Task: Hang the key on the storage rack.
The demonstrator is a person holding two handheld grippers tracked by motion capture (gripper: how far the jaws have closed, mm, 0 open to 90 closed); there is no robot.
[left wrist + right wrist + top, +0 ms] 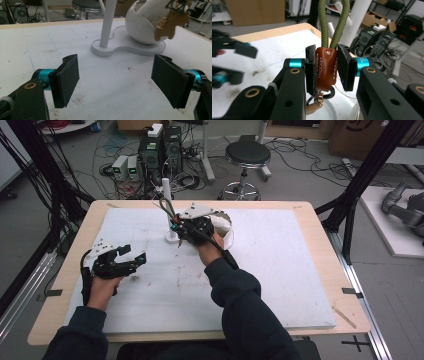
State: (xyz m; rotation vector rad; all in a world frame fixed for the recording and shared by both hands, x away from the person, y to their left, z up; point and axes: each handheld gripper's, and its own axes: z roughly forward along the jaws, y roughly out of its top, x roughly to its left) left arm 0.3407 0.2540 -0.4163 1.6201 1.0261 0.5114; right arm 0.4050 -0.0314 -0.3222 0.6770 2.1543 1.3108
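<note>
A keychain with a brown leather tag [326, 68], an olive cord loop [323, 22] and a metal ring with keys [318, 101] is clamped between the pads of my right gripper [326, 53]. In the high view that gripper [175, 226] holds the cord loop [166, 207] up beside the white post [165, 190] of a stand, above its base [171, 238]. A white bowl [226, 229] sits on the stand just right of the hand. My left gripper [134, 255] rests open near the mat's left side; nothing lies between its pads [67, 80].
The white mat [280, 270] covers a wooden table [75, 245]. From the left gripper view the post [107, 22], base [125, 48], bowl [140, 27] and hanging keys [170, 25] lie ahead. A stool [246, 157], computers and cables stand behind the table.
</note>
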